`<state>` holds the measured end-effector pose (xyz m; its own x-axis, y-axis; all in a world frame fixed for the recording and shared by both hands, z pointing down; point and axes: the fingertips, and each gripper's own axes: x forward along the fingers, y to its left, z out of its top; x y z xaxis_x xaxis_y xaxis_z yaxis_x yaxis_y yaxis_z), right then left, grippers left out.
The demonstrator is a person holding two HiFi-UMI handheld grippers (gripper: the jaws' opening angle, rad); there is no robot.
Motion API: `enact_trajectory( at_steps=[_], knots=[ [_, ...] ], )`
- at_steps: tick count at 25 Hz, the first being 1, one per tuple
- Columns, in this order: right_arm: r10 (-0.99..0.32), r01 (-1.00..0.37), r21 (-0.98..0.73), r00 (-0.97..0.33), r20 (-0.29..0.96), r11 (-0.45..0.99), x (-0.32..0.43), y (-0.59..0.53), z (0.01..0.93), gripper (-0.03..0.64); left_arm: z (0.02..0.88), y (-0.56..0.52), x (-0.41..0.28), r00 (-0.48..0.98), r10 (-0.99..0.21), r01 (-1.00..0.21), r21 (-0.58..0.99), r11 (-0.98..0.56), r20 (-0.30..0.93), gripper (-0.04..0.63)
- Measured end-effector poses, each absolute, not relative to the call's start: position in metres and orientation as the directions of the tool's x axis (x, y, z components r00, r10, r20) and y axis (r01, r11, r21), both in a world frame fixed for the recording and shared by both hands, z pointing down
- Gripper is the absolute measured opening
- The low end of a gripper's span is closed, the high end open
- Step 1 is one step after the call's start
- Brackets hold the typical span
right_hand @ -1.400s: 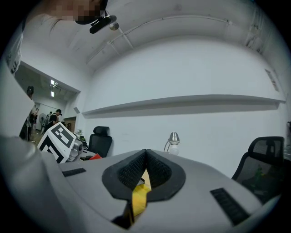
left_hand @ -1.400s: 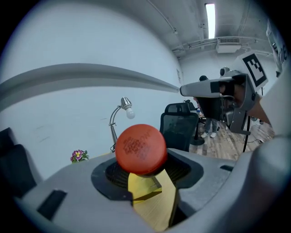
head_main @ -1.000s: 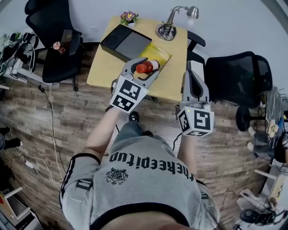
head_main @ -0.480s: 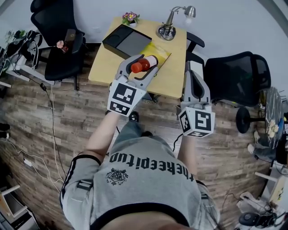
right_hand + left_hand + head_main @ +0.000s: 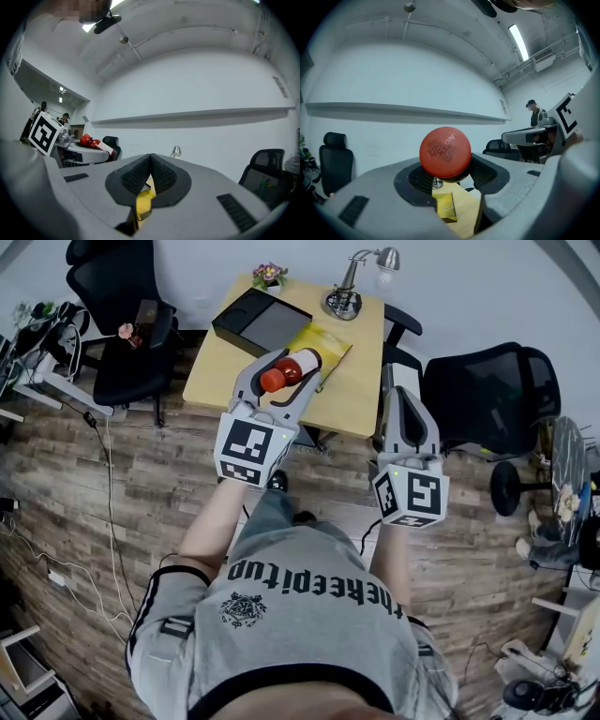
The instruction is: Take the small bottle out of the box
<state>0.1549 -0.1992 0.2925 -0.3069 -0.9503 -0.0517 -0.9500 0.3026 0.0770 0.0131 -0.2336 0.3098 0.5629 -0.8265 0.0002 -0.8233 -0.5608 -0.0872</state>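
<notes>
Our left gripper (image 5: pixel 282 371) clamps the bottle (image 5: pixel 445 152) by its sides, red cap toward us. We hold it in the air over the table (image 5: pixel 214 381), above the near end of the yellow box (image 5: pixel 334 337). Our right gripper (image 5: pixel 151 174) hovers near the table's right edge, its jaws pressed together on nothing.

Red against grey and pale wood
The small bottle (image 5: pixel 281 373) is capped in red and labelled in white. The left tool (image 5: pixel 292 367) and right tool (image 5: pixel 400 396) are moulded in grey and marked with black-and-white squares. The bench (image 5: pixel 220 371) is finished in pale wood, and the box (image 5: pixel 323 339) is coloured yellow.
</notes>
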Motion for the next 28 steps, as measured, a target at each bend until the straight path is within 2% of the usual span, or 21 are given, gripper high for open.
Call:
enact_trajectory(
  at_steps=[28],
  knots=[
    [-0.963, -0.963, 0.083, -0.261, -0.070, 0.255, 0.175, -0.166, 0.294, 0.002, 0.290, -0.196, -0.003, 0.476, -0.868, -0.879, -0.043, -0.475, -0.139, 0.228]
  ],
)
